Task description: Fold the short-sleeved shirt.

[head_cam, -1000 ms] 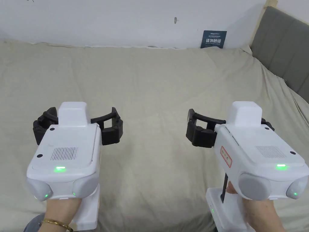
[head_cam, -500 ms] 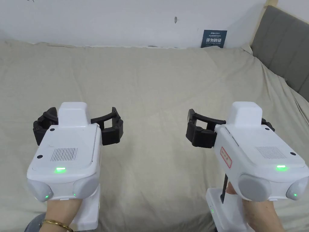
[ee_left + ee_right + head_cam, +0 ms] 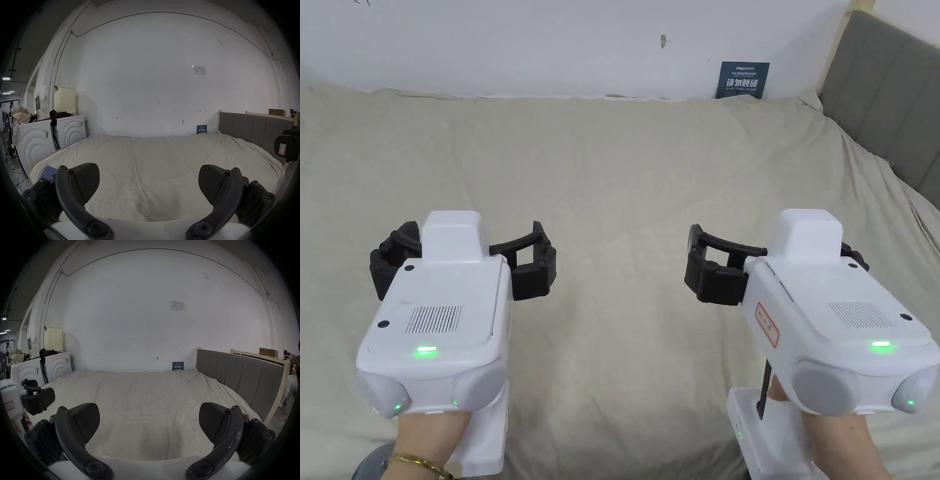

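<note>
Left tongs (image 3: 461,265) and right tongs (image 3: 781,265): held released, jaws spread wide, nothing between them, side by side above the bed (image 3: 625,175). Could not place the short-sleeved shirt with certainty; spotted a blue patch of cloth (image 3: 48,172) at the bed's left edge, just behind the left tongs' outer jaw in the left gripper view, possibly the shirt, long axis impossible to tell. If so, lay to the left, nearer the left tongs. Found broad bare sheet ahead for spreading, bounded by the wall (image 3: 550,44) beyond and the grey headboard (image 3: 887,94) to the right.
</note>
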The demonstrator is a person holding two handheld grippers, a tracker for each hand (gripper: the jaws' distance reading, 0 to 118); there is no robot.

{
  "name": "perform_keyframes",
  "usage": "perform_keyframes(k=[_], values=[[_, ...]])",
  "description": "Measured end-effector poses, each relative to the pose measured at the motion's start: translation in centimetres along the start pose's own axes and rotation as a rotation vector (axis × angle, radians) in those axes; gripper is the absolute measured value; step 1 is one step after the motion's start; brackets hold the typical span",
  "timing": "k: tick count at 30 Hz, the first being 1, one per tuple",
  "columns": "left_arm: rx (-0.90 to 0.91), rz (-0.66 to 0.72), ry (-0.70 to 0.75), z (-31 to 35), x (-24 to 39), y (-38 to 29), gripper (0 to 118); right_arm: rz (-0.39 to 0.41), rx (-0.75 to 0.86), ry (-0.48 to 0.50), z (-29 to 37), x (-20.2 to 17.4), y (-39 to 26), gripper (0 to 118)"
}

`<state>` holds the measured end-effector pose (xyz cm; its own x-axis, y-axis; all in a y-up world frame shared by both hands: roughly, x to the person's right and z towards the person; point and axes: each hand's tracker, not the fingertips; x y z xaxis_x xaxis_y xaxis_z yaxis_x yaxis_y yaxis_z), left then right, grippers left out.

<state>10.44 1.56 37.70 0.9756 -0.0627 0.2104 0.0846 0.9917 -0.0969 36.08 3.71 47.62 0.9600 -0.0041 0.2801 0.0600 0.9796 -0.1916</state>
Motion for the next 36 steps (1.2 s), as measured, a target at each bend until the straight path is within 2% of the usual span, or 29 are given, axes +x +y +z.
perform_keyframes(k=[10,11,13,16,18,20,23,26,32,34,36], values=[[-0.025,0.025,-0.008,-0.1,-0.1,0.1,118,-0.013,-0.015,-0.005,0.0,-0.1,0.4,118],[-0.037,0.037,-0.004,-0.1,-0.1,0.3,118,-0.044,-0.066,-0.007,-0.2,0.1,0.8,118],[-0.104,0.054,0.006,-0.2,0.0,0.6,118,-0.12,-0.277,-0.024,-0.8,0.8,2.0,118],[-0.219,0.079,-0.018,0.3,0.5,0.0,118,-0.242,-0.432,0.013,-1.1,1.5,2.4,118],[-0.303,0.102,-0.042,0.8,1.0,-1.3,118,-0.264,-0.545,0.044,-0.8,1.7,2.2,118],[-0.375,0.114,-0.067,1.2,1.6,-3.1,118,-0.296,-0.606,0.109,-0.4,1.4,1.5,118],[-0.445,0.093,-0.077,2.1,2.4,-5.3,118,-0.336,-0.588,0.105,0.8,0.7,0.0,118],[-0.478,0.076,-0.088,2.7,2.8,-6.6,118,-0.306,-0.624,0.079,1.2,0.2,-1.1,118],[-0.511,0.045,-0.076,2.5,2.8,-7.9,118,-0.148,-0.708,0.014,-0.3,-1.1,-2.9,118],[-0.517,0.041,-0.071,2.2,2.8,-8.2,118,-0.167,-0.735,-0.009,-1.3,-1.2,-3.5,118],[-0.539,0.047,-0.073,1.6,2.7,-8.4,118,-0.195,-0.756,0.014,-2.4,-1.1,-3.9,118]])
